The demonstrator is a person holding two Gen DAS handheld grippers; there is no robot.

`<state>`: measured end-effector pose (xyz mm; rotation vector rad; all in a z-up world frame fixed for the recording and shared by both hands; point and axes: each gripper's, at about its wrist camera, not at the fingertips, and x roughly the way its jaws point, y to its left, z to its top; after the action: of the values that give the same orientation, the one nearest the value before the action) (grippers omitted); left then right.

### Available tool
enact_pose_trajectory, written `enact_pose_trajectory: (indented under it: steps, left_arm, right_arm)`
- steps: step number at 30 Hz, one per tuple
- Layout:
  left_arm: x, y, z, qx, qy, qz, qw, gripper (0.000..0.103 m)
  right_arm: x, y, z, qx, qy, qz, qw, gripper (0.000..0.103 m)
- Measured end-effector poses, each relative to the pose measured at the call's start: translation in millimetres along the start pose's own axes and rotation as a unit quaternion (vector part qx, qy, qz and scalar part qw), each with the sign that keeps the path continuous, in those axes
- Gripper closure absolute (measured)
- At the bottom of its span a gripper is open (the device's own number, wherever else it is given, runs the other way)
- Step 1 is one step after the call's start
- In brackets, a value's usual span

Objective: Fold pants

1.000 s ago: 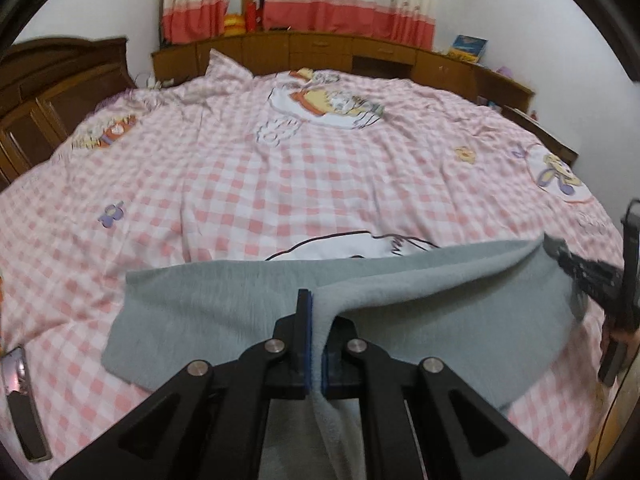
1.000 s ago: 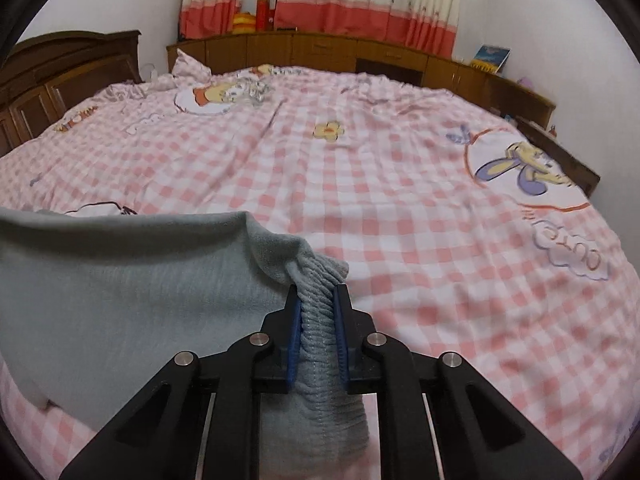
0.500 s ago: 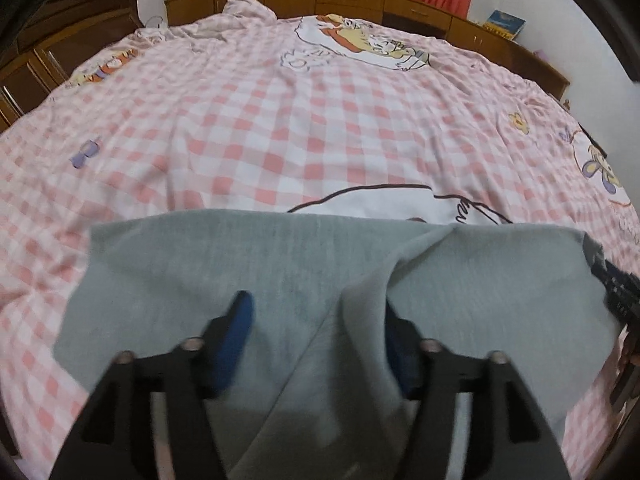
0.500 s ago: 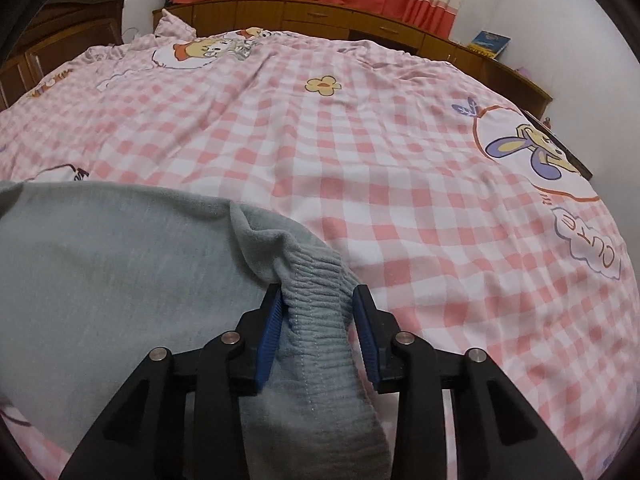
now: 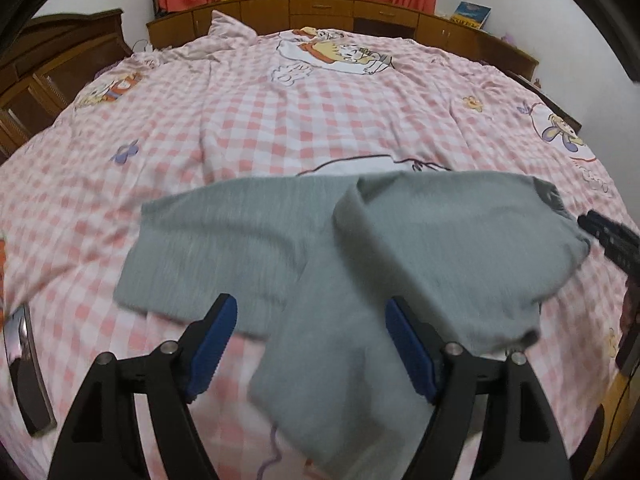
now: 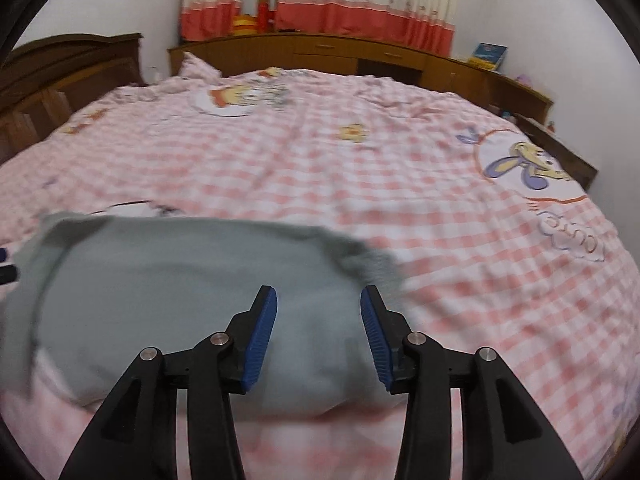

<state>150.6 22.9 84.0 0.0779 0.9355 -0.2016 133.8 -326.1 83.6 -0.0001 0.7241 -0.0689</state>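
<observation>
Now pants (image 5: 360, 264) beneath left gripper (image 5: 310, 344).

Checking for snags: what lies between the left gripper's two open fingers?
Only the grey pants on the checked bedspread; nothing is clamped by the left gripper, per the left wrist view.

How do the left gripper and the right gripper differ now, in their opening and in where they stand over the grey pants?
The left gripper is spread wider than the right gripper. The left gripper stands over the grey pants where one layer laps another; the right gripper stands over the end with the gathered waistband. Both are open, with blue pads, holding nothing.
</observation>
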Motion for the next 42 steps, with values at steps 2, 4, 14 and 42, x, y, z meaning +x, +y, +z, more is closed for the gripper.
enact_pose_trajectory:
  steps: [2,4,14,42]
  left_arm:
    - [-6,9,-8,-0.014,-0.003,-0.009,0.9999,0.023]
    - [-10,18,-15,-0.013,-0.01,-0.008,0.9998,0.023]
    - [-13,62,-39,0.001,-0.057,0.046,0.9973,0.023]
    - [-12,136,-62,-0.104,-0.049,-0.008,0.9933,0.023]
  right_arm:
    - [-10,23,-8,-0.009,0.003,0.019,1.0,0.058]
    - [-20,48,-18,-0.021,0.008,0.035,0.999,0.058]
    - [-59,160,-50,-0.055,0.028,0.109,0.992,0.058]
    - [-31,263,-1,-0.086,0.057,0.18,0.978,0.1]
